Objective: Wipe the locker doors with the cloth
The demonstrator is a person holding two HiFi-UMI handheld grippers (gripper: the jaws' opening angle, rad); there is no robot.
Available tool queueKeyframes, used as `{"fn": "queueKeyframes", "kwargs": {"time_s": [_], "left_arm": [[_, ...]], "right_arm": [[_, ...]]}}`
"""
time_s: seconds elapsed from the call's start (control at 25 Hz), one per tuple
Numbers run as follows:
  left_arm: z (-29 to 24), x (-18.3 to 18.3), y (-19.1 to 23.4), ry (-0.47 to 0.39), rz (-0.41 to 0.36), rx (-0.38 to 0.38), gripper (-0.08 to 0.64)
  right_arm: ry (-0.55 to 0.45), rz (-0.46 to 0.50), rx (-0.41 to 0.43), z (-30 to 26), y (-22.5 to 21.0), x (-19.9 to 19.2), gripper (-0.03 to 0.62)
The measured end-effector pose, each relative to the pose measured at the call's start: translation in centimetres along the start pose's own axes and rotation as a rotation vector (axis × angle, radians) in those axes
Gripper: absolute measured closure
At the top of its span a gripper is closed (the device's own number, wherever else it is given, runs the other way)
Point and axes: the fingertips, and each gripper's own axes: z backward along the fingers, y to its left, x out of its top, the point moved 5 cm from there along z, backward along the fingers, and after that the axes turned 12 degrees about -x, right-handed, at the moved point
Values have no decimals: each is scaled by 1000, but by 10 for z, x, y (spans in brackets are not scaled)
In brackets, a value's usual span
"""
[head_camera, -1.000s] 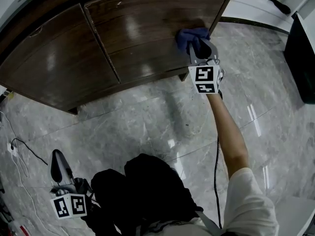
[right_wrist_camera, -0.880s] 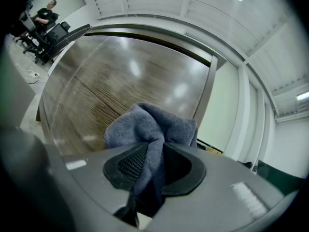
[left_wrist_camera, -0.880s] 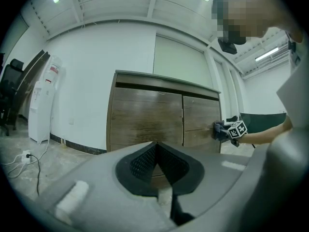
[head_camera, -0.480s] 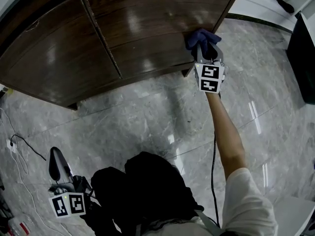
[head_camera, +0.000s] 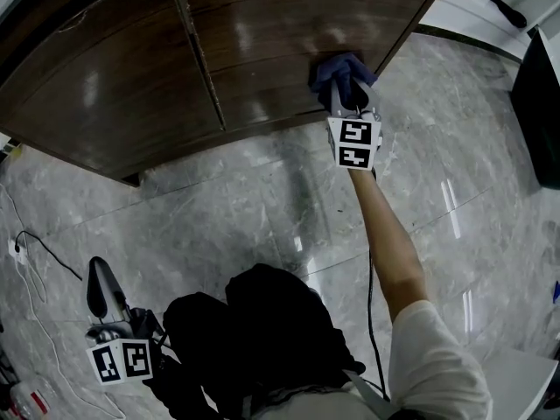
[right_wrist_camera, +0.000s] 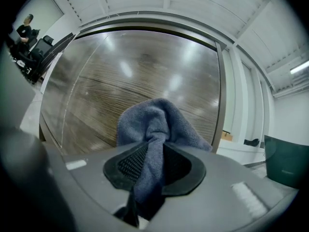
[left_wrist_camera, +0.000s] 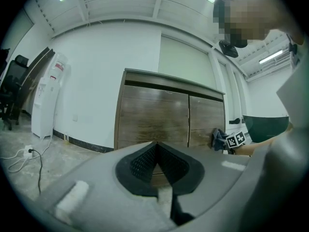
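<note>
Right gripper [head_camera: 344,93] is pinching soft, limp cloth [head_camera: 336,66] mid-bunch at locker door's [head_camera: 280,42] lower right corner; left gripper [head_camera: 103,289] is idling, jaws together.

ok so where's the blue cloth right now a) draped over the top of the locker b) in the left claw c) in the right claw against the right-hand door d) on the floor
c: the right claw is shut on the cloth, which meets the right-hand door near its outer edge.
</note>
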Motion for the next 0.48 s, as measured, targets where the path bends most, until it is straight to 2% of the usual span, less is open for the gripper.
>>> {"fn": "queueKeyframes", "kwargs": {"time_s": [0.48], "left_arm": [[24, -11, 32, -34, 55, 30, 560]], "right_arm": [[-35, 23, 104, 23, 89, 29, 494]]}}
